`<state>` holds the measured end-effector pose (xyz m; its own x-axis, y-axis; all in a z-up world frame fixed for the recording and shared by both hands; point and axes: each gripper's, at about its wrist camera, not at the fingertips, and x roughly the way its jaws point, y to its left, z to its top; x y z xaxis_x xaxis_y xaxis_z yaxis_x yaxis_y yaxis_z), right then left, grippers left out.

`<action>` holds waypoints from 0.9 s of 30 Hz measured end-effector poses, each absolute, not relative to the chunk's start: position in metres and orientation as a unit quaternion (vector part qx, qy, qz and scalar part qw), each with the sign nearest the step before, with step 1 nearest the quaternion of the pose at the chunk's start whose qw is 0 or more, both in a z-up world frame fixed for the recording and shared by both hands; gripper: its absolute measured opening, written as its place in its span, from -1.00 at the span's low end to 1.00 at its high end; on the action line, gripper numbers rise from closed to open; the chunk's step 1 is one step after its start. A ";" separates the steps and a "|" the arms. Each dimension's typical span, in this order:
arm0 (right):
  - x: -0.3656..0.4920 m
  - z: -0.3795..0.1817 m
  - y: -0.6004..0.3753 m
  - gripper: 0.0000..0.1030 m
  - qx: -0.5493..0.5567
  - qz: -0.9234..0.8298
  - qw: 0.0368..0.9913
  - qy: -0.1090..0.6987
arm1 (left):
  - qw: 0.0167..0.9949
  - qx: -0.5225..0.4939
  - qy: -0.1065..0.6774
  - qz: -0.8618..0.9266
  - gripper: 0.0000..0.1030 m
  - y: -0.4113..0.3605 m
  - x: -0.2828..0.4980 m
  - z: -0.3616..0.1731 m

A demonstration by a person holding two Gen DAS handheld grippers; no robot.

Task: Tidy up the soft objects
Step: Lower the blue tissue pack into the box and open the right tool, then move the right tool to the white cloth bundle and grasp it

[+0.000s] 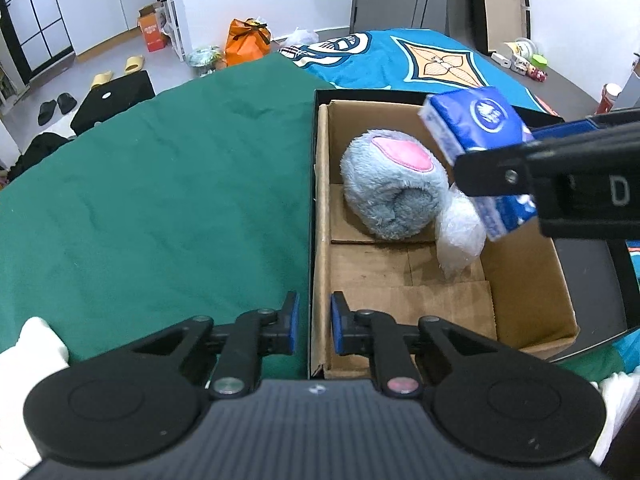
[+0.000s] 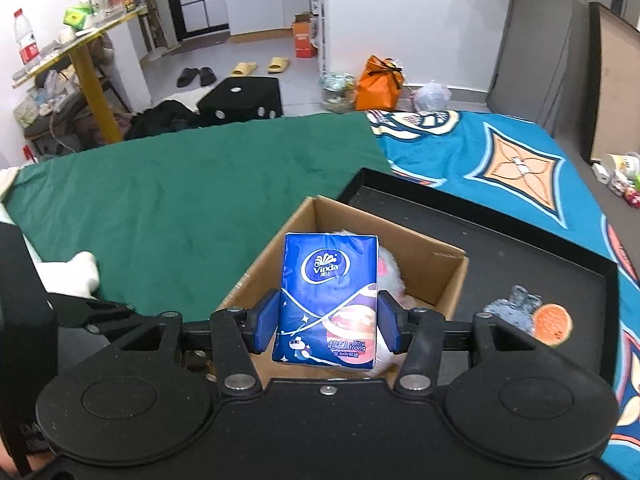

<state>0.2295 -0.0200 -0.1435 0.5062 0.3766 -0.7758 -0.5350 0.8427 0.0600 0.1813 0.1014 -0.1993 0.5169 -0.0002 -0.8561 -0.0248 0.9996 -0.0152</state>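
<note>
A cardboard box (image 1: 524, 280) sits in a black tray (image 2: 500, 232) on the bed. Inside lie a light blue plush toy (image 1: 392, 188) with a pink patch and a clear plastic bag (image 1: 460, 236). My right gripper (image 2: 327, 326) is shut on a blue Vinda tissue pack (image 2: 330, 296) and holds it above the box; the pack also shows in the left wrist view (image 1: 476, 124). My left gripper (image 1: 314, 326) straddles the box's left wall (image 1: 320, 216) with a narrow gap and holds nothing I can see. A grey plush with an orange patch (image 2: 532, 314) lies in the tray.
A green cloth (image 1: 152, 196) covers the left of the bed and a blue patterned sheet (image 2: 516, 160) the right. A white soft thing (image 2: 78, 274) lies at the green cloth's near left edge. The floor beyond holds slippers, an orange bag (image 2: 378, 84) and a black stool.
</note>
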 end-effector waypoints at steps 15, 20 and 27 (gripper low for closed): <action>0.236 -0.141 -0.059 0.32 -0.048 0.225 0.871 0.434 | 0.870 -0.017 0.492 0.009 -0.69 0.104 0.181 -0.199; 0.233 -0.139 -0.079 0.32 -0.045 0.211 0.876 0.432 | 0.869 -0.011 0.495 0.011 -0.65 0.102 0.182 -0.198; 0.229 -0.146 -0.111 0.37 -0.032 0.186 0.875 0.445 | 0.866 0.013 0.500 0.022 -0.55 0.094 0.181 -0.197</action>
